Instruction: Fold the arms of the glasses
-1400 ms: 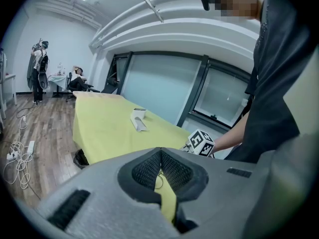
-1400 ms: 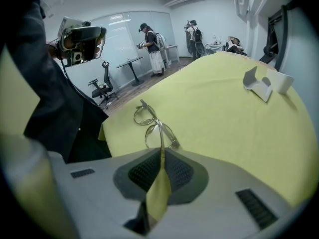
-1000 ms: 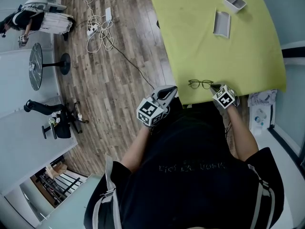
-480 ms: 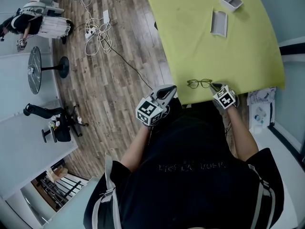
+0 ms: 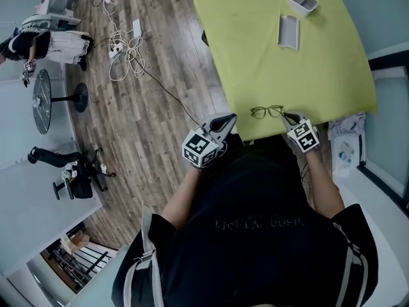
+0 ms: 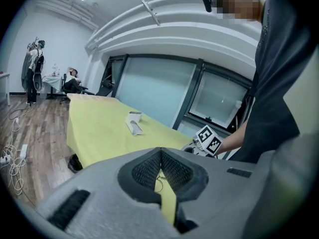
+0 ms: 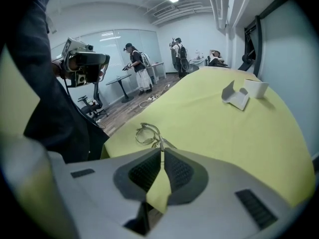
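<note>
Person [image 5: 255, 229]: wears a black shirt and stands right at the near edge of the table, with a gripper in each hand.
Left gripper [image 5: 225, 119]: is up in the air, just off the near left corner of the table. Its two fingers are pressed together at the tips. There is nothing between them.
Right gripper [image 5: 285, 116]: is low over the near edge of the table, at the right end of the glasses. Its fingers are pinched on one thin arm of the glasses.
Glasses [image 5: 267, 112]: lie on the table, close to its near edge, between the two grippers. The round lenses are on the left. The arms stick out toward the right gripper.
Table [image 5: 287, 69]: has a plain yellow top.
White bent piece [image 5: 288, 31]: lies far back, toward the far right corner.
White box [image 5: 303, 2]: sits just past the bent piece, nearest the far right corner, not touching it.
Cables [image 5: 124, 53]: lie in a heap on the wood floor, well off the left edge of the table.
</note>
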### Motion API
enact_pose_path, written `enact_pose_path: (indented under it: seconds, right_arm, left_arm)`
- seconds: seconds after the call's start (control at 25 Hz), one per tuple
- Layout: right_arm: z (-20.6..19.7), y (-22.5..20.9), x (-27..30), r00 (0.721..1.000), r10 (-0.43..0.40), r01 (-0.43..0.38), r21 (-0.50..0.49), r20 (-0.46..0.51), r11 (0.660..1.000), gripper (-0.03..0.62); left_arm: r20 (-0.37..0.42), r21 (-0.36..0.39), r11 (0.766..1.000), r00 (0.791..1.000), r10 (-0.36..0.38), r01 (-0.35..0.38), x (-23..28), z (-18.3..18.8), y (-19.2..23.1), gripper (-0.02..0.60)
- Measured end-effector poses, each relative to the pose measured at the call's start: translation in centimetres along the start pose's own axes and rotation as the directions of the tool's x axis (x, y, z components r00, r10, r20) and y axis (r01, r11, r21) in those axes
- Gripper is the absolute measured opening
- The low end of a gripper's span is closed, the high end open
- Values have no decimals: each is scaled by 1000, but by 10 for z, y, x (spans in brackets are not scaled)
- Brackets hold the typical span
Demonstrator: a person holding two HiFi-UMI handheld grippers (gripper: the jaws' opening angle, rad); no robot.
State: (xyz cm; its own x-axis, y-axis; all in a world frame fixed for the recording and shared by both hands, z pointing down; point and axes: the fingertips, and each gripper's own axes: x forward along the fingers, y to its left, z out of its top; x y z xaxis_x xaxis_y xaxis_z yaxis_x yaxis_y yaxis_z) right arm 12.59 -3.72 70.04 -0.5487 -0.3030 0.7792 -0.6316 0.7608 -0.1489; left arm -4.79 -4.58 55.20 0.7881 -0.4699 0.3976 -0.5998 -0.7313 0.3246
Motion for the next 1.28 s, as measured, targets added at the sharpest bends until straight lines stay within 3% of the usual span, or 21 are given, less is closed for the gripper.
enact_pose_path:
  seconds: [0.2, 0.76, 1.08, 1.28]
  right_arm:
    - [-1, 2, -2, 998, -57, 57, 15, 11, 998, 43]
    - [-47, -8, 30, 982, -75, 92, 88, -174, 992, 43]
    - [-54, -9, 36, 988, -59, 71, 83, -143, 994, 44]
    - [-51, -8, 12, 989, -104, 114, 92, -101, 989, 44]
  left_arm:
    - [3, 9, 1000, 1000, -23, 23, -1, -1, 0, 17]
    - [-23, 18, 999, 999, -29, 29, -12, -5, 2, 18]
    - [-18, 16, 1000, 1000, -13, 14, -16, -8, 0, 17]
    - [-5, 9, 1000, 1000, -22, 22, -13, -6, -4, 17]
